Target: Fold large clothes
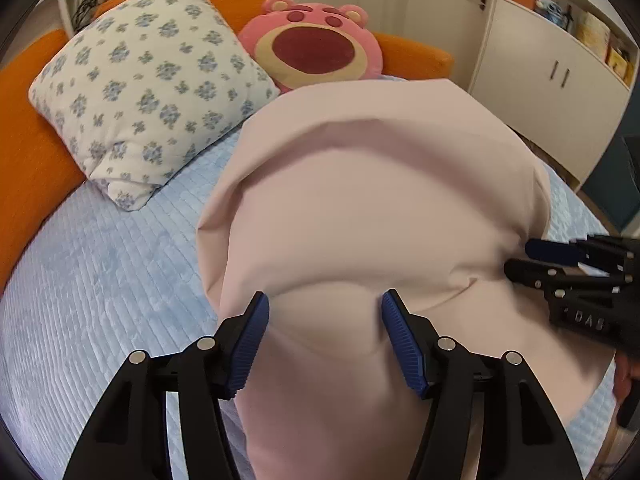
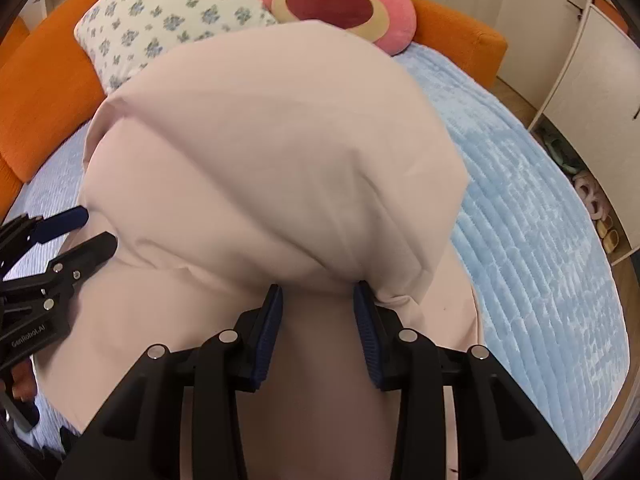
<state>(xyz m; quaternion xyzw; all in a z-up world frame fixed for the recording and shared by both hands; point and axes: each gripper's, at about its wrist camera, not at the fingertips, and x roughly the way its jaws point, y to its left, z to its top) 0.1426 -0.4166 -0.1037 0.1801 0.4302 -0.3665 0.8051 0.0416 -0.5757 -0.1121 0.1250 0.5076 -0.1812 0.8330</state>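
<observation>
On bed, blue quilted cover [image 1: 100, 264]: pale pink garment [image 1: 360, 200], large, plain, partly folded; upper layer billows up in a rounded hump over the flat lower layer, which runs toward the cameras and under both grippers.

Item 1, left gripper [image 1: 325, 304]: black frame w/ blue ribbed pads [image 1: 248, 344]. Jaws apart, pink cloth between them & bulging up through the gap. Pad tips sit at the cloth surface near the fold line; whether they press it, cannot tell. In right wrist view it shows at left edge [image 2: 96, 228], tips against the hump's side.

Item 2, right gripper [image 2: 318, 292]: same build. Jaws narrower than the left's, w/ a gathered ridge of the folded edge between the pad tips; cloth puckers at both pads, so it reads as pinched there. Seen from left wrist view at right edge [image 1: 516, 258], tips into the garment's side.

Grippers sit side by side on the near fold, apart from each other.

Item 3, pillow [image 1: 152, 88]: white w/ blue flower print, at head of bed, leaning on orange headboard [image 1: 28, 152]; garment's far edge overlaps its corner in right wrist view.

Item 4, pink bear cushion [image 1: 316, 44]: beside pillow, behind the hump.

Item 5, white cupboard [image 1: 552, 80]: right of bed; shelves above w/ boxes.

Item 6, slippers [image 2: 596, 208]: on floor by cupboard, far right.
</observation>
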